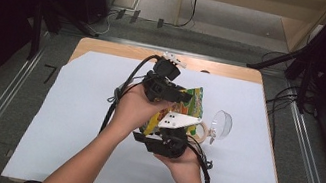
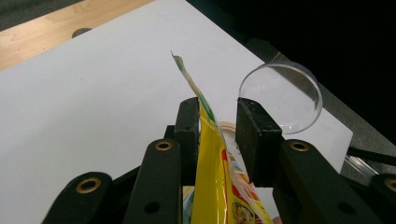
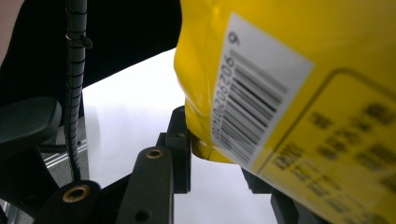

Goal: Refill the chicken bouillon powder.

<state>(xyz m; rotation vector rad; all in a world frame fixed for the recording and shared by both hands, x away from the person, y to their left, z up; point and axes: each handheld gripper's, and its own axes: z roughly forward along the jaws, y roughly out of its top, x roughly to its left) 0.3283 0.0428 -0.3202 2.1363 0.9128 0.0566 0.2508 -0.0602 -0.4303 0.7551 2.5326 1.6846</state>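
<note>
A yellow snack bag point(image 1: 193, 103) hangs above the white sheet, held between both grippers. My left gripper point(image 1: 181, 96) comes from the far side and is shut on the bag's upper edge. In the left gripper view the bag point(image 2: 210, 163) runs between the two black jaws of my left gripper point(image 2: 217, 122), its thin sealed edge sticking out past them. My right gripper point(image 1: 167, 132) holds the bag from the near side. In the right gripper view the bag's barcoded back point(image 3: 280, 70) fills the jaws of my right gripper point(image 3: 215, 149), and it hides the right jaw.
A clear plastic cup point(image 1: 221, 123) lies on its side to the right of the bag, also seen ahead of the left jaws point(image 2: 282, 95). A roll of tape point(image 1: 202, 131) sits below the bag. The white sheet point(image 1: 79, 122) covers a wooden table point(image 1: 122, 50).
</note>
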